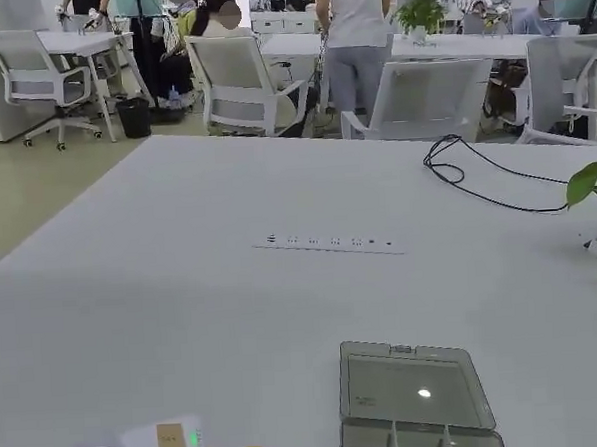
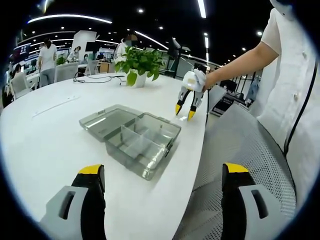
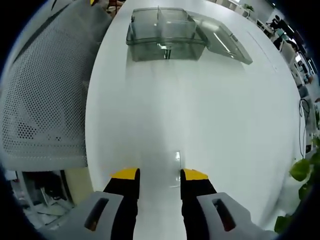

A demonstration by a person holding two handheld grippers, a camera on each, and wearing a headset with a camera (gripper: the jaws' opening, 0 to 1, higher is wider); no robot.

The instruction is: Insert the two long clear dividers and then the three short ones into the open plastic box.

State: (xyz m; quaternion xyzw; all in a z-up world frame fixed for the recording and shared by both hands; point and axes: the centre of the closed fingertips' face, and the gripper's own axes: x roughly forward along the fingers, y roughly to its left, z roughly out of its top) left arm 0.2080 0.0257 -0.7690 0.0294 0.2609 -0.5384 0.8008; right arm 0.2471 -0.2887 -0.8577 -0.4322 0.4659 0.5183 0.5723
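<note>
Near the table (image 2: 45,140) edge, box (image 2: 142,139) sits lid-open for loading — left gripper (image 2: 163,169) spread wide, right gripper (image 3: 159,174) part-open, both empty.

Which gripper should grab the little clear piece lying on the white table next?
Probably the right. The right gripper has open jaws just short of the small clear piece on the white table; the left gripper faces it from beyond the open clear plastic box.
</note>
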